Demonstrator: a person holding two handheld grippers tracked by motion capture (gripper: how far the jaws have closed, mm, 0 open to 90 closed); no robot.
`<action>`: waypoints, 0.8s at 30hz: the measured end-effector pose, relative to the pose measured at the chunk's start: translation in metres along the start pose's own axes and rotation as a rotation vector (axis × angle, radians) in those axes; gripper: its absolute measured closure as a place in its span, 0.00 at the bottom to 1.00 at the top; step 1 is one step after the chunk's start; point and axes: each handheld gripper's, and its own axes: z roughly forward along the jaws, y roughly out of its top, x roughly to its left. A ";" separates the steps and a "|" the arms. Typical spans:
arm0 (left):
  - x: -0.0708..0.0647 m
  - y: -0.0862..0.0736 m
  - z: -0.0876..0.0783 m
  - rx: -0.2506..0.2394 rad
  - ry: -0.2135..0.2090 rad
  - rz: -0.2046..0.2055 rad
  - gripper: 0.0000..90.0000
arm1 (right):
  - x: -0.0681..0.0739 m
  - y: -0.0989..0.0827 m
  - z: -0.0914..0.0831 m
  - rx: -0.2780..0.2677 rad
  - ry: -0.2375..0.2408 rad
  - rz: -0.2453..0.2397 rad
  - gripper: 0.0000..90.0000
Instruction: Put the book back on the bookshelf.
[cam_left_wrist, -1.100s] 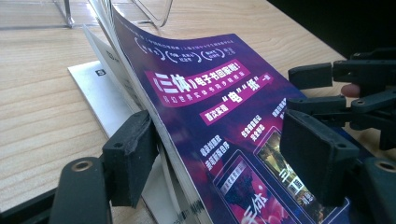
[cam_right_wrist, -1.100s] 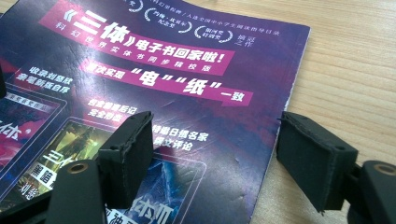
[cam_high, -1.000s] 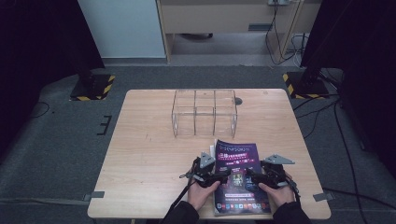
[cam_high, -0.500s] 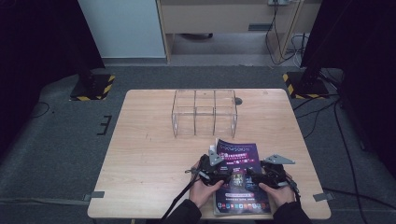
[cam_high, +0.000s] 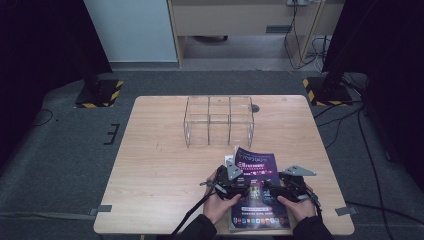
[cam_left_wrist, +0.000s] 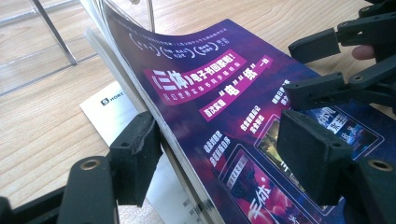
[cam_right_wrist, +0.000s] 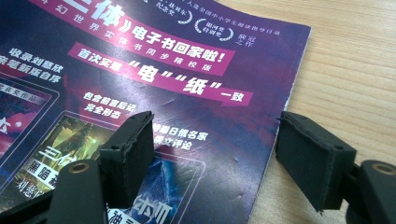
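Observation:
A magazine (cam_high: 260, 170) with a purple cover lies at the table's front edge. Its left edge (cam_left_wrist: 140, 93) is raised and curls up off the wood. My left gripper (cam_high: 246, 188) straddles that edge. Its jaws have just been closing a little; in the left gripper view (cam_left_wrist: 224, 154) the edge rests against the left pad (cam_left_wrist: 135, 154), while the other pad (cam_left_wrist: 313, 156) hovers over the cover. My right gripper (cam_high: 274, 189) is open across the magazine's right edge (cam_right_wrist: 275, 135), one pad above the cover and one above the bare wood.
A clear acrylic organiser (cam_high: 218, 120) with three compartments stands in the middle of the table, just beyond the magazine. A white leaflet (cam_left_wrist: 109, 109) lies under the magazine's lifted edge. The table's front edge (cam_high: 165, 233) runs close under the person's hands.
The left gripper has edged to the right against the magazine's left edge, and that edge now stands a little higher off the table. The right gripper has stayed where it was.

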 end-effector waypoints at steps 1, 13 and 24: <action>0.000 0.000 0.000 0.002 0.003 0.003 0.33 | 0.000 0.000 0.000 0.000 0.000 0.000 0.31; -0.004 0.001 -0.005 -0.040 -0.001 0.007 0.38 | -0.001 0.000 0.000 0.000 0.007 0.003 0.31; 0.009 -0.010 0.005 -0.014 -0.004 -0.087 0.37 | -0.001 0.000 -0.001 -0.001 0.012 0.009 0.31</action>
